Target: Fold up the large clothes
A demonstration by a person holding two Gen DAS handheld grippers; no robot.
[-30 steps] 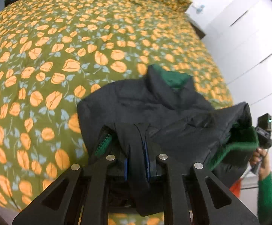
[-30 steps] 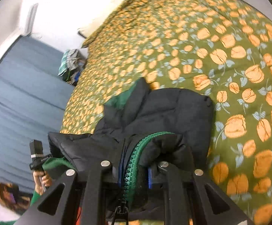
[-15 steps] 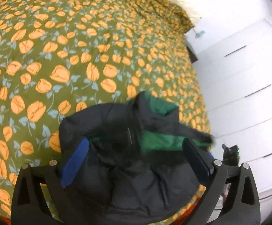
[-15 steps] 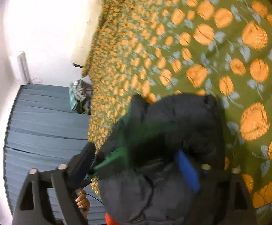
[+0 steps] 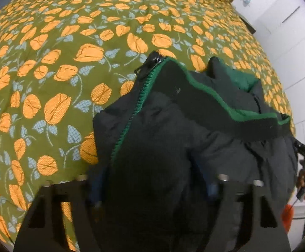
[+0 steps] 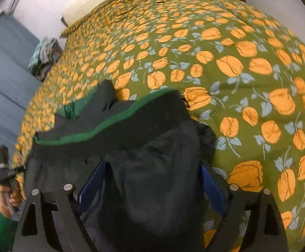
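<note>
A black padded jacket (image 5: pixel 173 130) with green lining and a green zip lies bunched at the near edge of the bed; it also fills the lower right wrist view (image 6: pixel 144 147). My left gripper (image 5: pixel 152 187) has its jaws spread with jacket cloth lying between and over the blue pads (image 5: pixel 95 189). My right gripper (image 6: pixel 150 180) is also spread wide, with jacket cloth heaped between its blue pads (image 6: pixel 212 187). Neither pinches the cloth. The collar (image 5: pixel 232 77) stands up at the far side.
The bed has a green cover with orange tulips (image 5: pixel 89 42), wide and flat beyond the jacket. White cupboards (image 5: pixel 289 31) stand to the right. A blue curtain (image 6: pixel 3 84) and a clothes pile (image 6: pixel 45 52) are on the other side.
One second ago both grippers were shut on the jacket's edge. They have opened and let go; the jacket has dropped onto the bed, folded over, with the green-edged hem on top.
</note>
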